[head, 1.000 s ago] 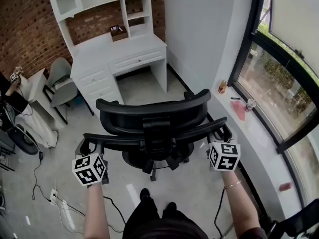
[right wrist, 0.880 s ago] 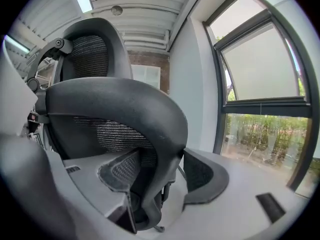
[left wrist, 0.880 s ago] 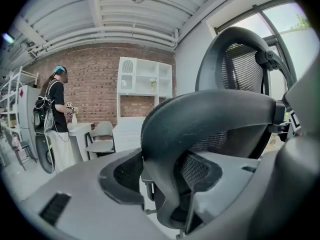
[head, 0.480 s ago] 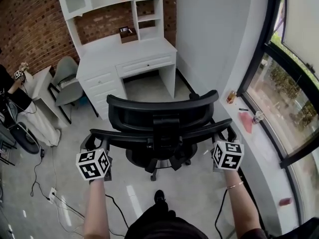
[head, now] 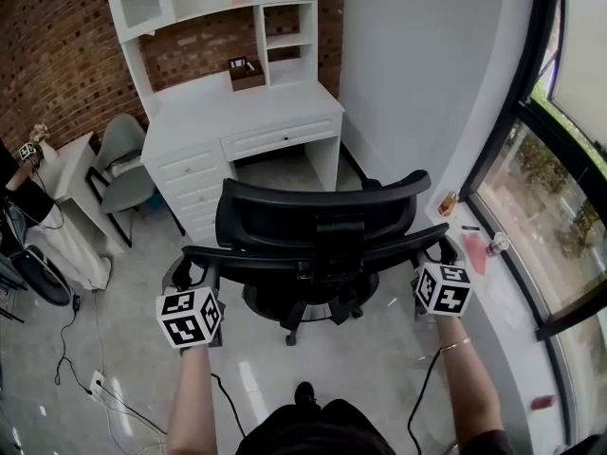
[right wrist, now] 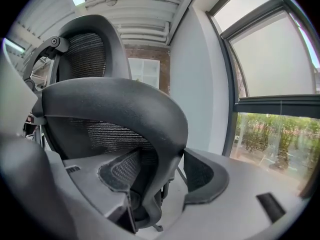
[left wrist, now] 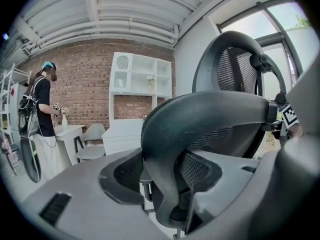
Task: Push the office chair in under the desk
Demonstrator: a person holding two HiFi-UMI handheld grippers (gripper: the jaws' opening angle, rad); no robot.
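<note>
The black mesh office chair stands on the grey floor, its back toward me, just in front of the white desk and its knee opening. My left gripper holds the left end of the backrest frame; the curved black frame sits between both pads. At the right end of the same frame, my right gripper grips it in the same way. Both marker cubes show near the chair's outer corners. The seat and the wheels are mostly hidden under the backrest.
A grey side chair and a small white table stand left of the desk. A person is at the far left. The white wall and a window ledge with small items run along the right. Cables lie on the floor.
The chair has rolled forward toward the desk with both grippers on its back frame, and I have stepped after it. The grip on either side looks the same.
</note>
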